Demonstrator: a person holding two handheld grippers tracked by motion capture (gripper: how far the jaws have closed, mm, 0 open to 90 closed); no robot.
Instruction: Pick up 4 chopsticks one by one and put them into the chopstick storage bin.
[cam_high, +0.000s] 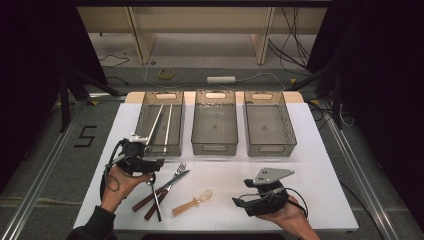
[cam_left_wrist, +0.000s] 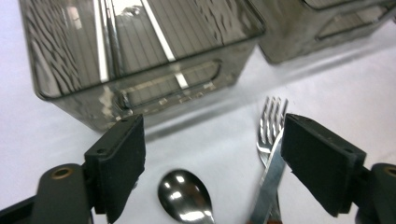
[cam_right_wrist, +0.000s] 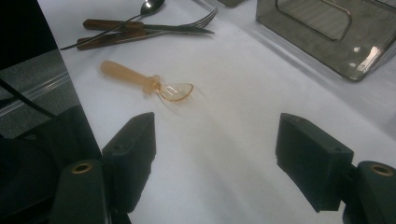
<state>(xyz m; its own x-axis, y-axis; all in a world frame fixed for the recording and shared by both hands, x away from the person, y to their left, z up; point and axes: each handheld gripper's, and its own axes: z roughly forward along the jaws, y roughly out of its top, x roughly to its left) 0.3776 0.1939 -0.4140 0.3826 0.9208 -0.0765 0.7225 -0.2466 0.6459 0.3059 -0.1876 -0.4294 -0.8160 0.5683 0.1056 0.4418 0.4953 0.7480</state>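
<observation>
Over the cutlery pile, we're holding the left gripper (cam_high: 146, 161) with jaws apart above the metal spoon (cam_left_wrist: 186, 203), nothing gripped; right gripper (cam_right_wrist: 215, 158) idling, jaws apart. Risk: crossed fork (cam_left_wrist: 271, 126) and knife (cam_high: 176, 179) snagging, dragging along.

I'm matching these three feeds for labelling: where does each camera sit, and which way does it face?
High view: above the person's side, looking forward and down on the white table; forearms and both hands show.
Left gripper view: on the left gripper, facing the left bin.
Right gripper view: on the right gripper, facing the amber spoon.
All three views share the fork.
</observation>
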